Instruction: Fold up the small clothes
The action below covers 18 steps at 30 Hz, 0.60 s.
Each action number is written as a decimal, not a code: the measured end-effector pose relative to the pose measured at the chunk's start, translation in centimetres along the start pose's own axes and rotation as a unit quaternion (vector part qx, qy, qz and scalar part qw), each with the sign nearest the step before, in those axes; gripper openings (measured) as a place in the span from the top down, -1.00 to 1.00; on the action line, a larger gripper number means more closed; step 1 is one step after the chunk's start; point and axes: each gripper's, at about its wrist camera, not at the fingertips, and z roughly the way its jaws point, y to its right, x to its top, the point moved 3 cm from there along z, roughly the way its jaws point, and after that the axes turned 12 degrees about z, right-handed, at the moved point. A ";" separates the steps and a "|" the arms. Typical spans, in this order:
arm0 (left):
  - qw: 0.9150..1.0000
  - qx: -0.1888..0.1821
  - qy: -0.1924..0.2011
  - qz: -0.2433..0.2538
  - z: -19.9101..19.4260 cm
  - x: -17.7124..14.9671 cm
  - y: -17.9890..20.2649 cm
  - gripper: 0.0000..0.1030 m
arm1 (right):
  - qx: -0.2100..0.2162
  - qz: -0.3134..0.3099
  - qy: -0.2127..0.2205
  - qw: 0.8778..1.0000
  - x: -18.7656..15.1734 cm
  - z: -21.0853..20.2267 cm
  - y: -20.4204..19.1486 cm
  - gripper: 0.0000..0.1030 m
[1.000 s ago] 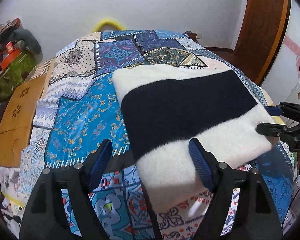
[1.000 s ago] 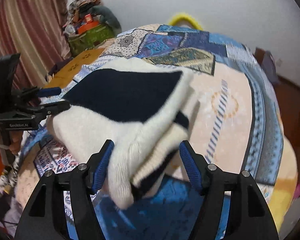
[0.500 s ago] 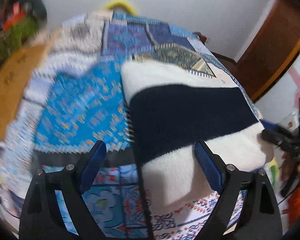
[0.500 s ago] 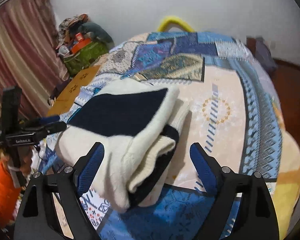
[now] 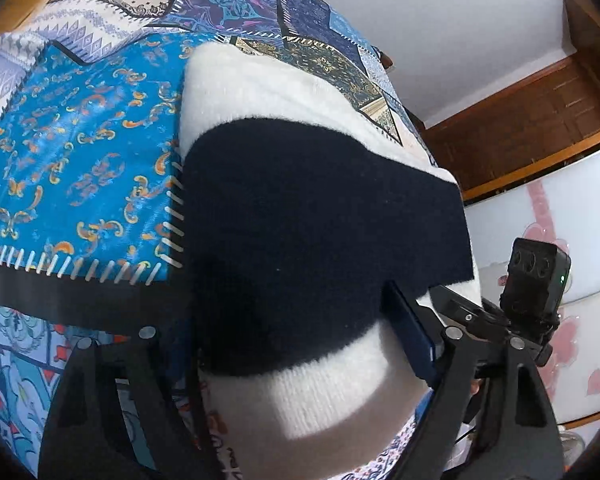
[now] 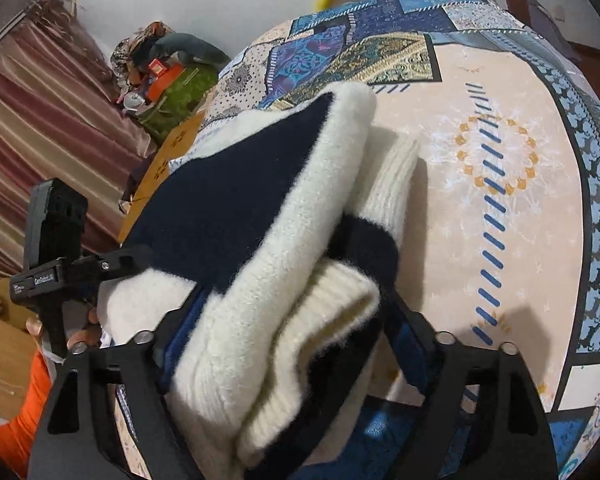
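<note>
A folded cream and navy knitted sweater [image 5: 300,220] is lying on a blue patchwork-patterned bedspread [image 5: 80,152]. The left gripper [image 5: 292,344] is straddling the sweater's near end, its jaws just now narrowing yet not visibly pinching. The right gripper [image 6: 288,344] is straddling the thick folded edge [image 6: 292,320], jaws also narrowing; whether the pads are pressing, I cannot tell.

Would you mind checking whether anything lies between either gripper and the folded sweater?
Nothing visible does. The folded sweater already sits between the fingers of both the left gripper and the right gripper, directly on the bedspread.
</note>
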 end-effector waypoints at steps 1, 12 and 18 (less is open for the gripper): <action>1.000 -0.001 0.003 0.004 -0.1 0.0 0.2 -0.56 | 0.001 -0.001 0.003 1.000 0.0 -0.2 -0.2 -0.28; 0.994 0.014 0.082 0.071 -8.1 0.9 3.3 -0.24 | 0.014 -0.070 0.052 0.996 0.6 -3.7 -5.7 0.24; 0.988 0.039 0.127 0.079 -13.6 1.7 2.2 -0.24 | 0.044 -0.106 0.083 0.990 1.4 -4.6 -10.9 0.24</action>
